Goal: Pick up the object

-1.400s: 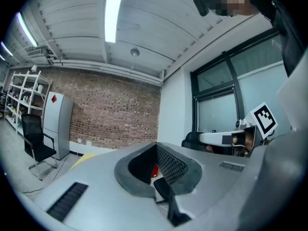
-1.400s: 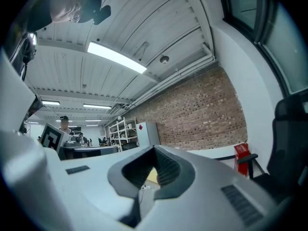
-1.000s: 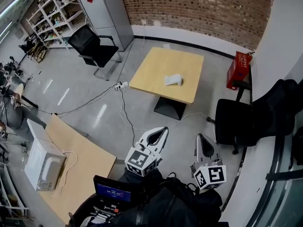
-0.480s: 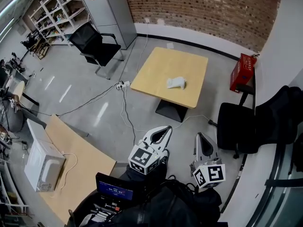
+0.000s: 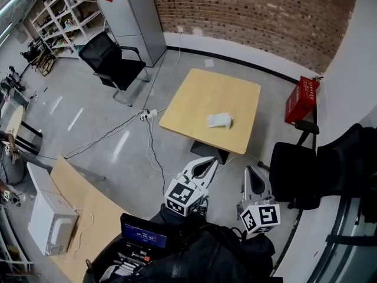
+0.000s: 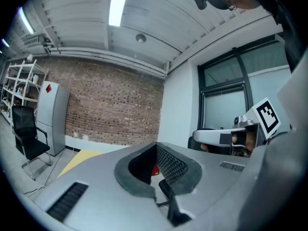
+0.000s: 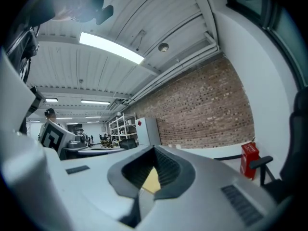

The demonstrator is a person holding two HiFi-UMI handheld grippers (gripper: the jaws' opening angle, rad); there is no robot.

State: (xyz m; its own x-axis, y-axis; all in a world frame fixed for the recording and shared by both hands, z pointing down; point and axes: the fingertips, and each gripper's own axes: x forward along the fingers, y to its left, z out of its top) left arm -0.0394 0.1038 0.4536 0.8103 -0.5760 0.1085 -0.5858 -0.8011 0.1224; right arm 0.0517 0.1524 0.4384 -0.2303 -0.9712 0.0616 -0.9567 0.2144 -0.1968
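A small white object [image 5: 220,120] lies on a light wooden square table [image 5: 194,99] in the middle of the head view. Both grippers hang well short of the table, over the grey floor. My left gripper [image 5: 206,163] points toward the table's near edge, shut and holding nothing. My right gripper [image 5: 251,171] sits beside it, also shut and holding nothing. In the left gripper view the jaw tips [image 6: 157,144] meet, with the table [image 6: 82,159] low at left. In the right gripper view the tips [image 7: 155,148] meet too, and the table [image 7: 151,181] shows through the hollow behind them.
A black chair [image 5: 297,164] stands right of the table, another [image 5: 112,63] at far left by a grey cabinet [image 5: 132,16]. A red box [image 5: 300,99] leans at the wall. Cables [image 5: 150,140] trail across the floor. A wooden desk [image 5: 88,199] with a white appliance [image 5: 50,223] is at lower left.
The table and the white object sit lower in the head view, nearer to the grippers. Both grippers stay shut and keep their pose.
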